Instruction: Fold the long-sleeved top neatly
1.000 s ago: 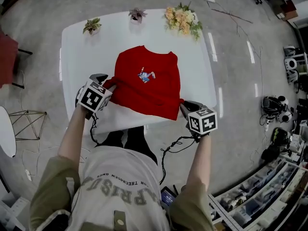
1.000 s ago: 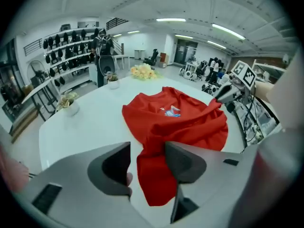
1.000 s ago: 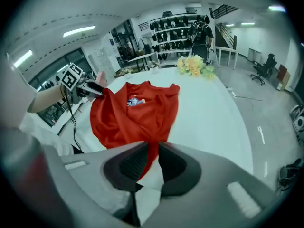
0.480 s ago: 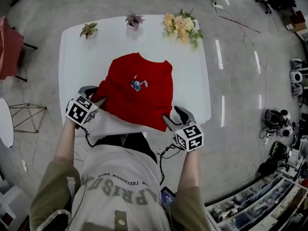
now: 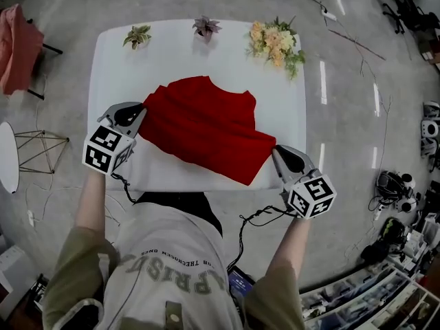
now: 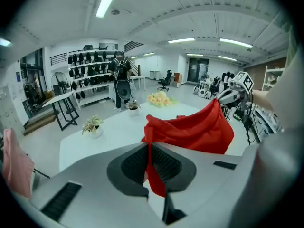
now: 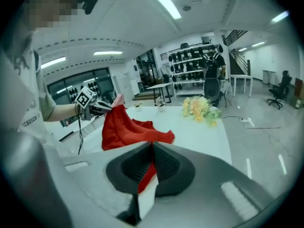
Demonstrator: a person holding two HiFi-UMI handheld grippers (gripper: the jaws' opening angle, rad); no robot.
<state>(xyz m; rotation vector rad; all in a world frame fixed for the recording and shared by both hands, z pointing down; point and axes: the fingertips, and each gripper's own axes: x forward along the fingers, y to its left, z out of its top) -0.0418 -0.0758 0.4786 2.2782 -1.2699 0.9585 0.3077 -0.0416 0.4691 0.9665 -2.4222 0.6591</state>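
Note:
The red long-sleeved top (image 5: 206, 126) lies on the white table (image 5: 199, 60), with its near edge raised and stretched between both grippers. At the top's left corner, my left gripper (image 5: 135, 113) is shut on the cloth; red fabric (image 6: 190, 129) is pinched between the pads (image 6: 164, 163). My right gripper (image 5: 278, 152) is shut on the right corner, and cloth (image 7: 127, 126) runs out of its closed jaws. Both pairs of jaws have just been closing with the fabric between them. The printed front is hidden.
Two small potted plants (image 5: 139, 36) (image 5: 206, 27) and a bunch of flowers (image 5: 276, 41) stand along the table's far edge. A pink cloth (image 5: 19, 45) hangs over a chair at the left. Cables trail on the floor, and shelves stand at the lower right.
Both grippers have taken hold of the top's near corners, risen and moved apart. The near edge is now lifted and pulled taut, and the small print on the front no longer shows.

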